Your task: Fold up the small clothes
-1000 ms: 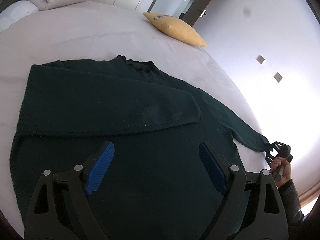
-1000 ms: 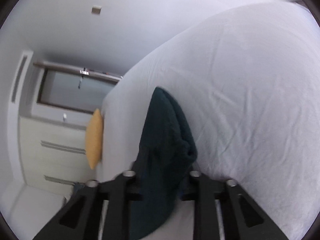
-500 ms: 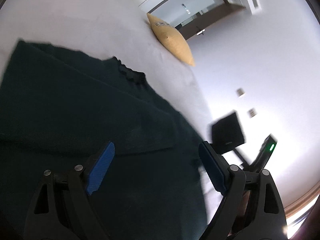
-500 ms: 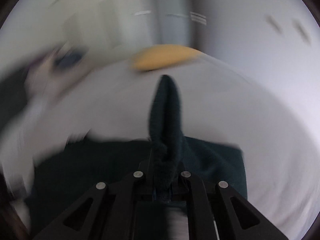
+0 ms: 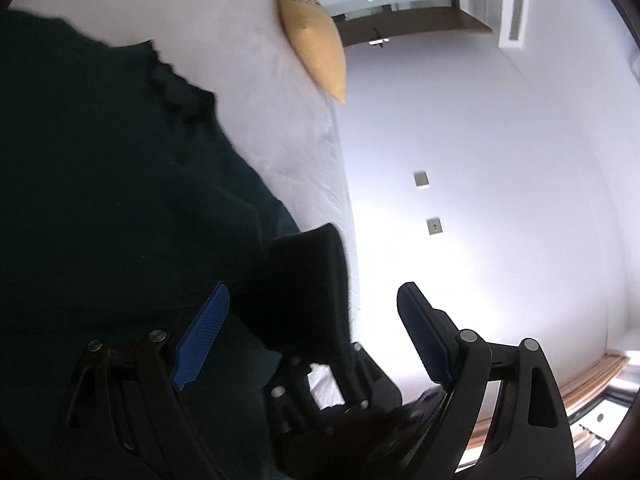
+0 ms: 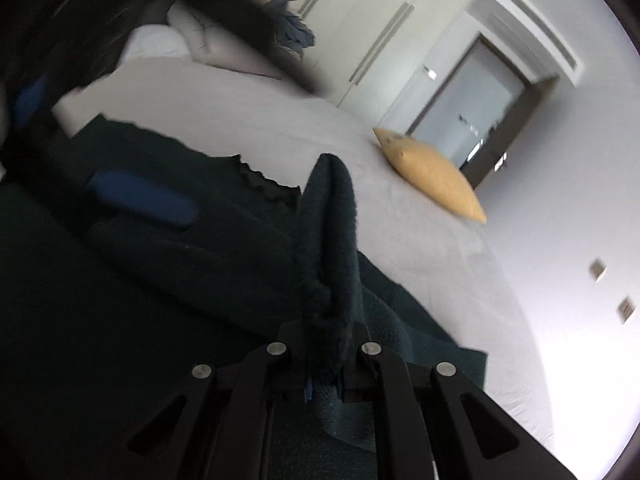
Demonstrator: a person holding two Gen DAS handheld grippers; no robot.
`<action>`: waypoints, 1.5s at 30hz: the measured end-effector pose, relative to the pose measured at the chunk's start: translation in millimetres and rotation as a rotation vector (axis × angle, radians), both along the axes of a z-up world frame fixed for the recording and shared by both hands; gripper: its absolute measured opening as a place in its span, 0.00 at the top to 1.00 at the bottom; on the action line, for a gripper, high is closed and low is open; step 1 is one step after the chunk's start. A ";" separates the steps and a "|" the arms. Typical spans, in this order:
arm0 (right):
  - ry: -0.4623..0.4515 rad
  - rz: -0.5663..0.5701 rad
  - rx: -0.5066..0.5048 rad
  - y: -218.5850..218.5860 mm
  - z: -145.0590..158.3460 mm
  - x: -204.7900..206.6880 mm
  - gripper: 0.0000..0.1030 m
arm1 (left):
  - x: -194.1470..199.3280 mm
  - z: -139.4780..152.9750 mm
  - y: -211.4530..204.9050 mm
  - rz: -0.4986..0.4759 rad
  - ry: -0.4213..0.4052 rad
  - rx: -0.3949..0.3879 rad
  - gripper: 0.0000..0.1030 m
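Sweater point(image 6: 168, 280) lay spread on bed point(image 6: 248, 112), dark green. Right gripper point(image 6: 326, 344) was clamped on sleeve cuff point(image 6: 332, 216); a second before, sleeve stretched out to bed edge, now it was swung up over sweater body. Left gripper point(image 5: 308, 336) hung above, jaws wide apart, empty. Yellow pillow point(image 6: 432, 172) lay beyond. Judged: second sleeve fold under way, sleeve not yet laid down.

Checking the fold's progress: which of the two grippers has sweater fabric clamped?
The right gripper, shut on the dark green sweater's sleeve. The left gripper is open, its blue pads holding nothing.
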State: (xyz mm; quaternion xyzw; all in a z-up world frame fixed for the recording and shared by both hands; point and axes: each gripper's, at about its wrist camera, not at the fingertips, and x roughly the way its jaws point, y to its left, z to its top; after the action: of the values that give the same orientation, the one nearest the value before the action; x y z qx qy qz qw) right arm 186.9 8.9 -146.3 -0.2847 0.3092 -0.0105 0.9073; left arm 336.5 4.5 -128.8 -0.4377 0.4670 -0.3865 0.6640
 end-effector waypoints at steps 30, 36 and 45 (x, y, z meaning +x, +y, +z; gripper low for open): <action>0.036 0.090 0.157 -11.2 29.1 -50.7 0.56 | 25.0 7.3 23.9 -0.022 -0.034 0.201 0.93; 0.131 -0.066 0.811 -129.3 38.5 -61.5 0.42 | 32.4 27.4 72.6 0.045 -0.075 0.247 0.93; 0.126 -0.403 1.548 -269.4 -19.1 -62.2 0.37 | 32.7 32.0 133.0 0.112 -0.064 0.285 0.93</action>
State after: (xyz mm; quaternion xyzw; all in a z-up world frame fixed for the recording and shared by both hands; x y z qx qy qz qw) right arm 124.7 -260.5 -165.4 0.4866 0.3250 0.0595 0.8087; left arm 369.3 137.4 -96.8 -0.3518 0.4706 -0.2926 0.7544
